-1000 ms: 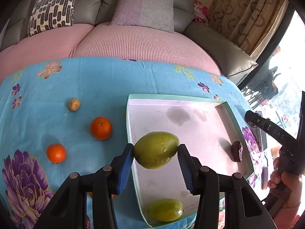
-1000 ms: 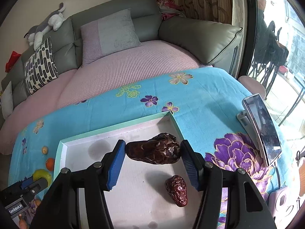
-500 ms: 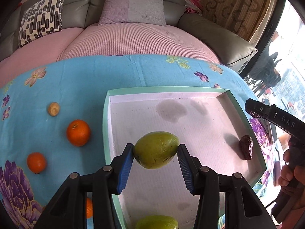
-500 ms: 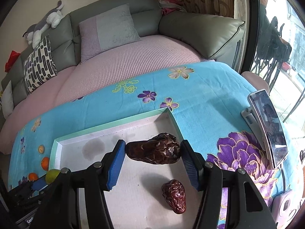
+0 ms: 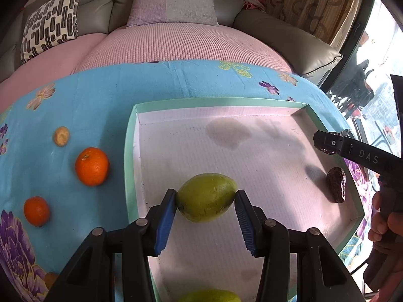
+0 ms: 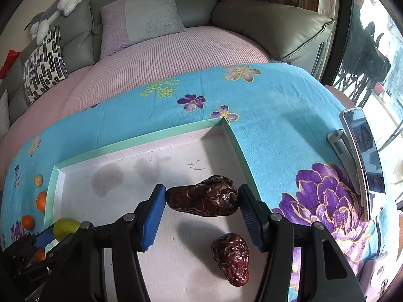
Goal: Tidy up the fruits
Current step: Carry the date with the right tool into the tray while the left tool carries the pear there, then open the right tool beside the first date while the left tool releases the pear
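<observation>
My left gripper (image 5: 205,198) is shut on a green mango (image 5: 206,197), held above the white floor of a mint-rimmed tray (image 5: 129,151). A second green mango (image 5: 210,297) lies in the tray at the bottom edge of the left wrist view. My right gripper (image 6: 201,200) is shut on a dark wrinkled date (image 6: 202,200) over the tray's right part (image 6: 234,141). Another date (image 6: 231,258) lies on the tray floor just below it, the same date (image 5: 336,187) seen near the tray's right wall. Two oranges (image 5: 92,166) (image 5: 36,211) rest on the blue cloth, left of the tray.
A small tan fruit (image 5: 61,136) lies on the blue flowered cloth (image 5: 100,100) beyond the oranges. A phone on a stand (image 6: 360,161) stands at the table's right edge. A pink and grey sofa with cushions (image 5: 173,0) runs behind the table. A hand (image 5: 385,226) holds the right gripper's handle.
The left gripper with the mango has moved right and forward, further over the tray. The right gripper with its date has shifted slightly forward above the lying date.
</observation>
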Demonstrator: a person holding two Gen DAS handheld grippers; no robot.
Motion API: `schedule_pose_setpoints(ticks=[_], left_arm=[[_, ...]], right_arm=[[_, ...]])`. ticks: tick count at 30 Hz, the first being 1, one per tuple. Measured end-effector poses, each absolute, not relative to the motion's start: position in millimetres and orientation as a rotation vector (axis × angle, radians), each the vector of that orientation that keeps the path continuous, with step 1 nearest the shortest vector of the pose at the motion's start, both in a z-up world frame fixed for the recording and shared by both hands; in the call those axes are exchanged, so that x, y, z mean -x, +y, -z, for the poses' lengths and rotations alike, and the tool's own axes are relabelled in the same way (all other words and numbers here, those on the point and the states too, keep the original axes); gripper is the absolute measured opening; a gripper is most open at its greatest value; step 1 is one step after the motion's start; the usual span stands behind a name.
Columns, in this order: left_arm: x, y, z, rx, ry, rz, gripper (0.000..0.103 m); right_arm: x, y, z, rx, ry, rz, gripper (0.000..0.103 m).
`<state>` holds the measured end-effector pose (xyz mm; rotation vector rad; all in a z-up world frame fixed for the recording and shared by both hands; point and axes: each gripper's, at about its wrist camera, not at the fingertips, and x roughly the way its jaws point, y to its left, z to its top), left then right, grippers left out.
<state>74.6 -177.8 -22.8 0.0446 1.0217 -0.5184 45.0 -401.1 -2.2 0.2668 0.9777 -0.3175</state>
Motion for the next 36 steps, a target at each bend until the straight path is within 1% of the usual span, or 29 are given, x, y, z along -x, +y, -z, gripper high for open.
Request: schedule_pose_setpoints(ticks=[7,23,27,29,32,34,36], left_arm=[[-75,-179,23,-0.051,1.022,0.518,0.050],[-74,-176,22,-0.040,1.044,0.518,0.051],[-75,-175,21,-0.041,1.043,0.509,0.055],[-76,-174,21,-0.039,1.048,0.503,0.058],[-77,-173,21,-0.034,1.051,0.499,0.060],[-77,-172,19,-0.035,1.047,0.499,0.065],[-76,-172,16,-0.034,1.039,0.503,0.066]], right_arm=[[-54,-394,22,-0.234,1.052,0.306,0.061],[-56,-390,24,-0.220,1.083,0.313,0.061],[-57,-390,26,-0.221,1.096,0.319,0.062],[-58,-389,27,-0.212,1.102,0.325,0.065],[-59,-387,29,-0.201,1.114,0.324,0.066],[-60,-386,30,-0.193,1.117,0.323,0.066],[-60,-384,29,-0.182,1.117,0.327,0.066]])
